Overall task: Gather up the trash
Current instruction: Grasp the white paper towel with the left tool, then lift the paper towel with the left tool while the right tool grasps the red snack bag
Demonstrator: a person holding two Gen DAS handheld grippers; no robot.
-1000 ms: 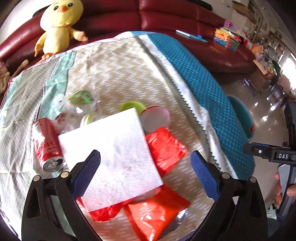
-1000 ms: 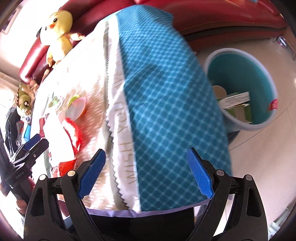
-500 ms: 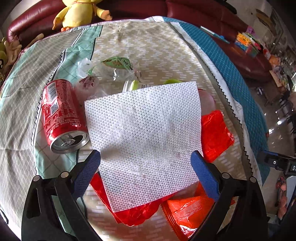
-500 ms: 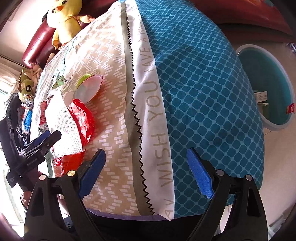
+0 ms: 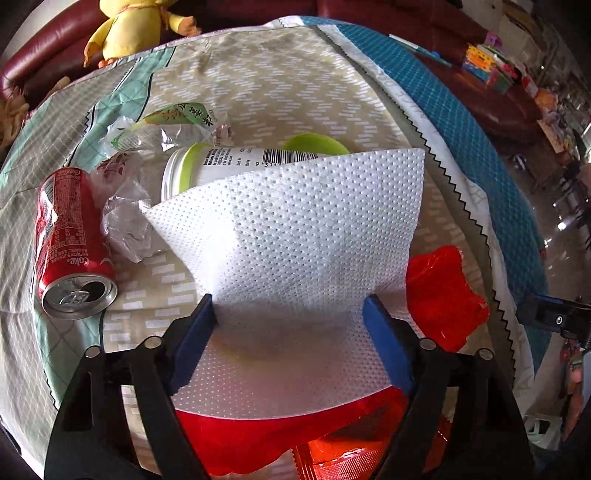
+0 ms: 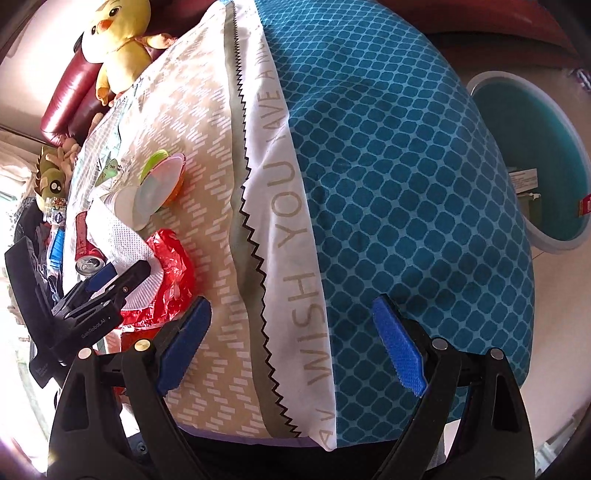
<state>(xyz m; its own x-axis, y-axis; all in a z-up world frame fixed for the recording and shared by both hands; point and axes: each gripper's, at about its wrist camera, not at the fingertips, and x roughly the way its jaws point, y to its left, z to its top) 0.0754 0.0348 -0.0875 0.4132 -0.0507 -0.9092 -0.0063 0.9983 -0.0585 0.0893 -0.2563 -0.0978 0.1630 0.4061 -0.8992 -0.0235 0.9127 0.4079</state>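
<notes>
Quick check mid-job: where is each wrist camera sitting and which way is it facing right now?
Left wrist: on the left gripper, looking steeply down at the napkin between its closing jaws, a can alongside; only its own fingers show.
Right wrist: on the right gripper, jaws open, over the tablecloth, a bin beyond; its fingers show.
Shared: napkin, can, red wrapper, plush duck; the right view also shows the left gripper.
</notes>
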